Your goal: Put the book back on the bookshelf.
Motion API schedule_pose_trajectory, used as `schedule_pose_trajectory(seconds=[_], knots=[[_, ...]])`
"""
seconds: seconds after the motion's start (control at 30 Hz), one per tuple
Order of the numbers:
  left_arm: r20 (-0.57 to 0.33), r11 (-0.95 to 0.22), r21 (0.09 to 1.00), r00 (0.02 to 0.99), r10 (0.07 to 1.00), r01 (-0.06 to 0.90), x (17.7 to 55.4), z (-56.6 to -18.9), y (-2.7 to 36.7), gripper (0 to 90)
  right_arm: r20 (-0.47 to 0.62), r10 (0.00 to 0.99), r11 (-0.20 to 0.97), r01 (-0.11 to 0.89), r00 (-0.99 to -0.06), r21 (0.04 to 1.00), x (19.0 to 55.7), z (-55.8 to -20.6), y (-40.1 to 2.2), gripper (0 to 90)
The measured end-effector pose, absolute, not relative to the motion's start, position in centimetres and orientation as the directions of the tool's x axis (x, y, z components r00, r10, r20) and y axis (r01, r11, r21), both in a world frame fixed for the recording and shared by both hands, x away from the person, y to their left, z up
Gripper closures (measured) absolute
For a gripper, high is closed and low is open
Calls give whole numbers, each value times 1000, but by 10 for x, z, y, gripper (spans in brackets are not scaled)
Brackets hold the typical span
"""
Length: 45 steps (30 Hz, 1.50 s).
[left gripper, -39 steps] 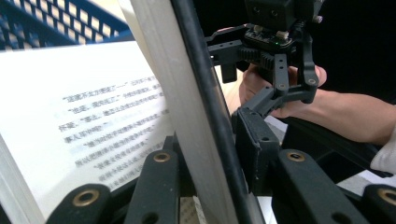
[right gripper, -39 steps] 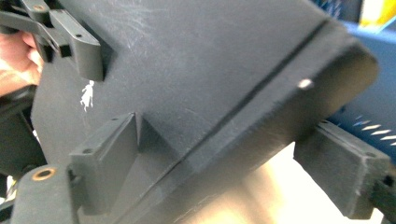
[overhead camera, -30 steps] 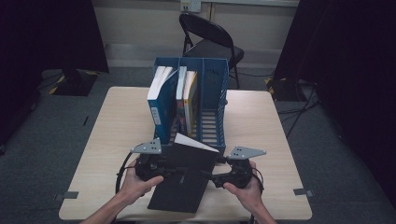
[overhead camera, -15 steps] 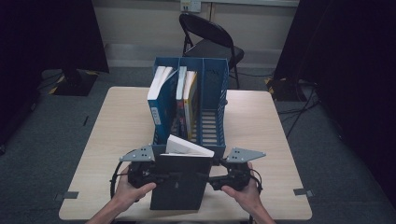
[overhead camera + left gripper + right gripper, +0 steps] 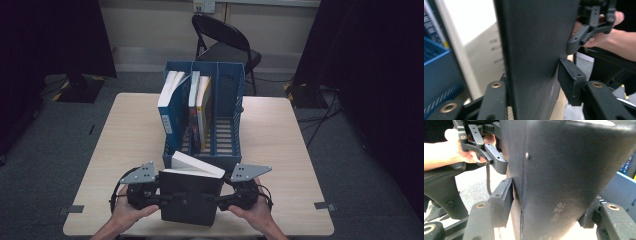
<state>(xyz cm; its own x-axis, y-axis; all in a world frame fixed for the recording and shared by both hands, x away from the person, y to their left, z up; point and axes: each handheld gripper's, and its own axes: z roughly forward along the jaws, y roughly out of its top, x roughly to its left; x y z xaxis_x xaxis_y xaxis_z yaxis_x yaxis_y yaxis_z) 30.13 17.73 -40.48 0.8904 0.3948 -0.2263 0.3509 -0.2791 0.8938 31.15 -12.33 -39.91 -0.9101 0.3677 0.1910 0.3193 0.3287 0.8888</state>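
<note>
At the near edge of the table [image 5: 280, 150], a black book [image 5: 190, 200] stands upright just in front of the blue file rack [image 5: 227, 95], with bare tabletop open on both sides. The left gripper [image 5: 162, 198] has just been opening, one jaw standing off the cover. The right gripper [image 5: 220, 201] has been closing; the book is between its jaws, and whether its far jaw presses the cover I cannot tell.

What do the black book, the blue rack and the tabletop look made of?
Black book: matte dark cover, probably paper or cloth over board, with a faint grain in the left gripper view; white paper page edges on top.
Blue rack: likely moulded plastic, uniform colour, slotted walls and floor.
Tabletop: pale wood-grain finish, probably laminate; whether it is real wood is not clear.
</note>
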Motion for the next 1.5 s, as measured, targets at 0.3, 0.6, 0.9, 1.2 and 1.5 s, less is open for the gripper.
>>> schedule_pose_trajectory(seconds=[0.3, 0.6, 0.9, 1.2, 1.5], knots=[[-227, -251, 894, 858, 461, 371, 302, -410, 191, 511, 181, 364, 360, 318, -913, 877, 312, -401, -107, 462], [-222, -258, 891, 853, 473, 374, 308, -408, 188, 504, 164, 389, 370, 316, -906, 874, 315, -398, -107, 463], [-189, -242, 904, 839, 511, 351, 317, -408, 177, 460, 55, 426, 411, 247, -903, 877, 319, -386, -113, 485], [-212, -222, 892, 799, 562, 393, 320, -415, 194, 363, 117, 431, 338, 281, -895, 898, 318, -391, -115, 459], [-191, -281, 879, 823, 535, 386, 320, -426, 182, 392, 174, 431, 280, 315, -886, 907, 324, -396, -109, 439]])
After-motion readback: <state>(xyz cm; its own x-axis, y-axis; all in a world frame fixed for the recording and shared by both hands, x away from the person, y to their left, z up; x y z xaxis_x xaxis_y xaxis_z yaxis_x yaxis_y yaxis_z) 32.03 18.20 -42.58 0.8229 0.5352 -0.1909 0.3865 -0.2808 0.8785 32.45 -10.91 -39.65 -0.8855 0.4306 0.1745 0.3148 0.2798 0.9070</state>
